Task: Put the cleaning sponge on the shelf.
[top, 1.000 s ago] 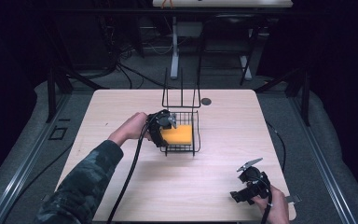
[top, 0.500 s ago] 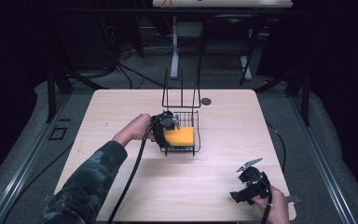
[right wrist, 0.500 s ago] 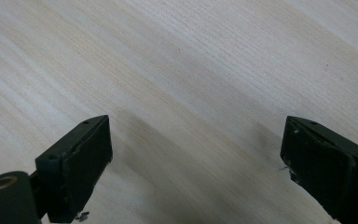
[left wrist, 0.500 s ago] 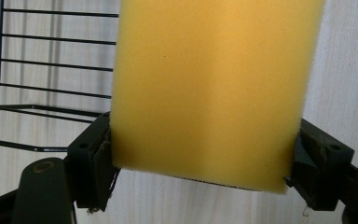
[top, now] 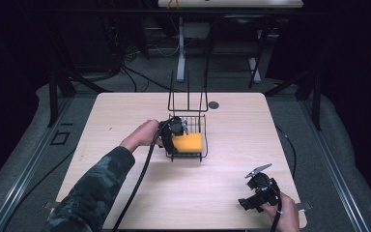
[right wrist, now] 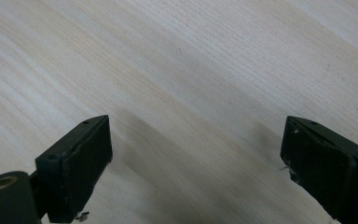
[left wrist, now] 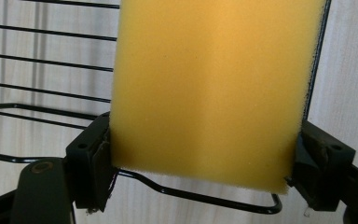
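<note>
A yellow sponge [top: 188,142] lies inside a black wire basket [top: 206,137] near the middle of the table. My left gripper [top: 176,128] reaches into the basket from its left side. In the left gripper view the sponge [left wrist: 205,88] spans the gap between the two jaws of the left gripper [left wrist: 205,149] and touches both pads, with the basket's wire rim [left wrist: 200,198] just below it. My right gripper [top: 260,189] rests near the table's front right corner. In the right gripper view it [right wrist: 196,149] stands open over bare wood.
The basket's tall wire handle [top: 188,94] rises at its far side. A small dark disc [top: 214,105] lies on the wooden table [top: 125,111] behind the basket. The left gripper's cable [top: 142,169] trails back along the sleeve. Dark floor and desk legs surround the table.
The left gripper and the sponge have edged slightly right, deeper into the basket. The right gripper has stayed where it was.
</note>
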